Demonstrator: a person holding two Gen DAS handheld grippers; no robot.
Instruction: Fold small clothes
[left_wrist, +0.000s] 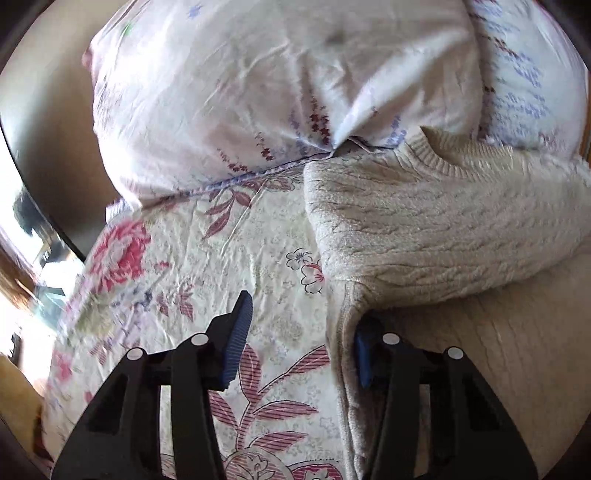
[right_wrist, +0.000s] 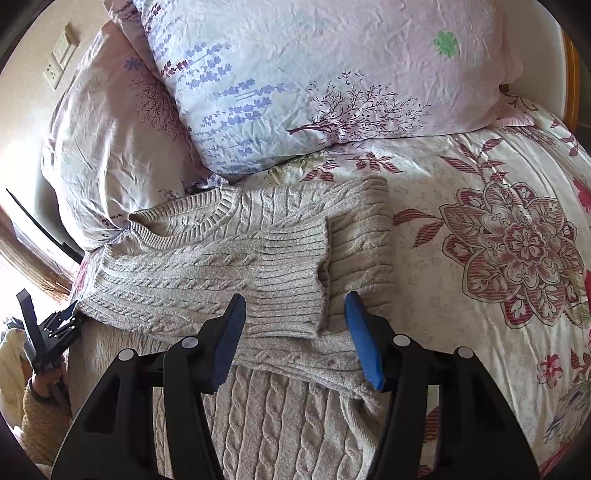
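The left gripper (left_wrist: 299, 332), half open, straddles the sweater (left_wrist: 424, 236) edge ungripped; the right gripper (right_wrist: 295, 314) hovers, empty; closing shallow, it could slip.

Showing 1 beige cable-knit sweater (right_wrist: 236, 258) at frame ctr, lying on 1 floral bedsheet (right_wrist: 480, 258) at right. 2 pillows are sitting up top: pillow 1 (right_wrist: 332, 74) upper ctr, pillow 2 (right_wrist: 110, 147) upper left. 1 wall socket panel (right_wrist: 61, 55) is showing far upper left.

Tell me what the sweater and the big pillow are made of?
The sweater looks like thick knitted yarn, maybe wool or acrylic: you can see cable twists, ribbed cuff and collar, and a fuzzy matte surface. The big pillow has a thin woven cover, probably cotton: it is smooth, finely creased and printed with lavender sprigs. Its filling is hidden.
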